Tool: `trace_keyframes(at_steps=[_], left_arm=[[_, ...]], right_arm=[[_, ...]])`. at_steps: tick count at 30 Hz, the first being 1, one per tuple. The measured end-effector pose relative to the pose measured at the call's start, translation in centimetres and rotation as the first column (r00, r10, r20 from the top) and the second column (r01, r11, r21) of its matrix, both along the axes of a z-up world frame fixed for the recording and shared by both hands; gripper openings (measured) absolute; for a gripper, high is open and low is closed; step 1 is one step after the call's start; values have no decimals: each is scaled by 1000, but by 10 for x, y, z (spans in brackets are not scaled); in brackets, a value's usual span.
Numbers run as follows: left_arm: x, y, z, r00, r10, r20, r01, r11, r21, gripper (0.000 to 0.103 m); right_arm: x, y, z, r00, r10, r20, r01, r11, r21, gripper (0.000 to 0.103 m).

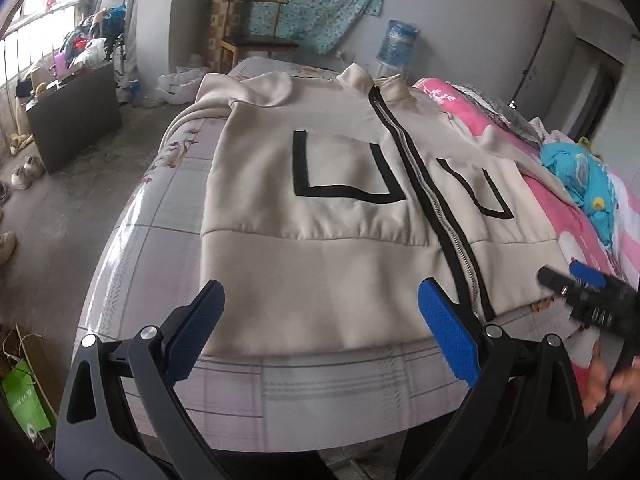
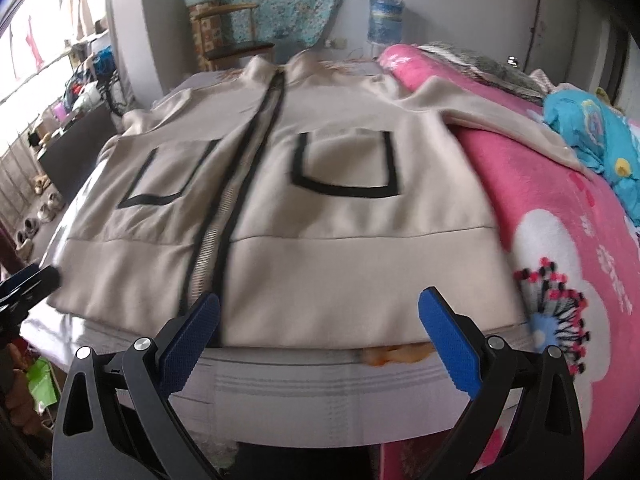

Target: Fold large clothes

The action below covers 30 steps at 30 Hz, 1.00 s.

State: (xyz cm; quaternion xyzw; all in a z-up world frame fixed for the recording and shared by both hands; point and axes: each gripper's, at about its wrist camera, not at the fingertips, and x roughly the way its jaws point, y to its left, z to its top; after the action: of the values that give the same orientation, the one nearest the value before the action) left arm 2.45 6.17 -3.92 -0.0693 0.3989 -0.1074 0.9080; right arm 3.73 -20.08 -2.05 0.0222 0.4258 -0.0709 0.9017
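Note:
A large beige zip-up jacket [image 1: 320, 240] with a black-edged zipper and two black-outlined pockets lies flat, front up, on the bed, its collar at the far end. The same jacket [image 2: 340, 264] fills the right wrist view. My left gripper [image 1: 320, 328] is open just above the hem on the jacket's left half, holding nothing. My right gripper [image 2: 320, 324] is open over the hem right of the zipper, also holding nothing. The right gripper [image 1: 576, 280] shows at the right edge of the left wrist view, held by a hand [image 1: 608, 376].
The bed carries a grey checked sheet [image 1: 160, 240] and a pink flowered blanket [image 2: 560, 220] along the right, with blue clothing [image 2: 592, 128] on it. A dark box [image 1: 76, 116], shoes, a wooden chair [image 1: 256, 36] and a water bottle [image 1: 396, 44] stand around the bed.

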Motion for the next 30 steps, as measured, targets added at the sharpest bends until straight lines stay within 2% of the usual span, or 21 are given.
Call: trace_keyframes(at_steps=[6, 8, 12, 14, 19, 27, 30], left_arm=[[5, 20, -6, 997, 81, 12, -82, 984, 157, 94], [8, 27, -9, 995, 96, 5, -96, 980, 174, 92], [18, 31, -22, 993, 110, -48, -99, 977, 191, 57], [24, 33, -30, 989, 122, -86, -105, 978, 178, 45], [31, 33, -35, 986, 131, -100, -112, 977, 179, 43], [38, 31, -36, 985, 139, -104, -118, 975, 186, 43], [39, 30, -36, 985, 140, -102, -118, 974, 194, 41]], right_arm=[[-5, -68, -3, 994, -112, 3, 112, 994, -3, 97], [-6, -89, -8, 990, -144, -7, 144, 989, 19, 96], [-9, -115, -19, 983, -182, -29, 184, 981, 60, 83], [-11, -126, -24, 980, -195, -35, 198, 977, 84, 77], [-12, -130, -31, 983, -175, -55, 180, 978, 107, 60], [-4, -115, -32, 992, -118, -44, 120, 992, 49, 50], [0, -111, -30, 995, -93, -41, 94, 995, 42, 42]])
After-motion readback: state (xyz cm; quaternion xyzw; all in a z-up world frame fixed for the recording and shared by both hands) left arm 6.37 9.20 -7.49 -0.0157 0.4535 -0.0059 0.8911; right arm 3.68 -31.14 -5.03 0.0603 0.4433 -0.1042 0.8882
